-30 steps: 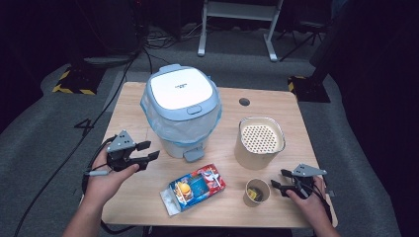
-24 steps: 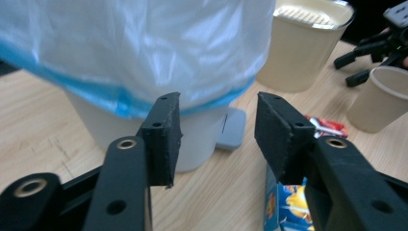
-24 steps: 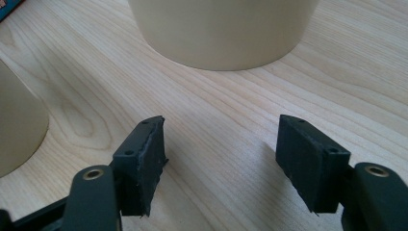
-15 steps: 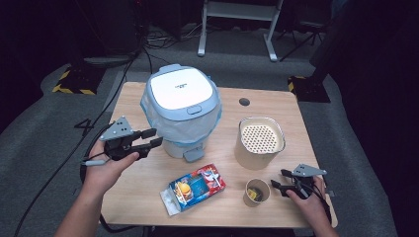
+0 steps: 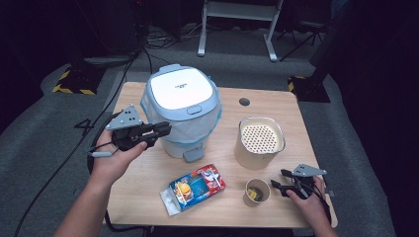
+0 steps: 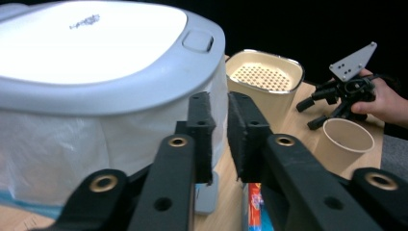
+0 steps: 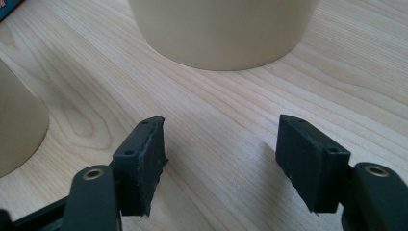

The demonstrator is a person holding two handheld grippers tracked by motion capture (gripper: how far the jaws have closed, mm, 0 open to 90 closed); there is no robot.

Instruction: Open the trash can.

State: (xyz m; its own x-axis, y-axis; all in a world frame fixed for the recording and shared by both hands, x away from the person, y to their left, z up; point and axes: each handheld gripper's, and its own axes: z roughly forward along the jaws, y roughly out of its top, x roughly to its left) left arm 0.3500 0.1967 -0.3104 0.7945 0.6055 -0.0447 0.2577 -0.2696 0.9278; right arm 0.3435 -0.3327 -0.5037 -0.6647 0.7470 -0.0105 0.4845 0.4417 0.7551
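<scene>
High view: a wooden desk (image 5: 148,168) carries a white-lidded bin (image 5: 182,111) lined with a clear bag at rear left, a beige container with a perforated insert (image 5: 260,141) at right, a paper cup (image 5: 257,192) in front of that container, and a colourful carton (image 5: 194,188) lying flat near the front edge. The left hand-held gripper (image 5: 162,130) is raised just beside the bin's left flank, its jaws pointing toward the bag. Left gripper view: the jaws stand nearly together with a narrow gap between the pads and nothing held; the bin lid (image 6: 86,48) lies directly ahead, the beige container (image 6: 264,82) beyond it. The right hand-held gripper (image 5: 279,180) rests low at the desk's front right corner, just right of the paper cup. Right gripper view: its jaws are spread wide over bare wood, empty, with the container base (image 7: 221,29) ahead and the cup wall (image 7: 19,125) at left.
</scene>
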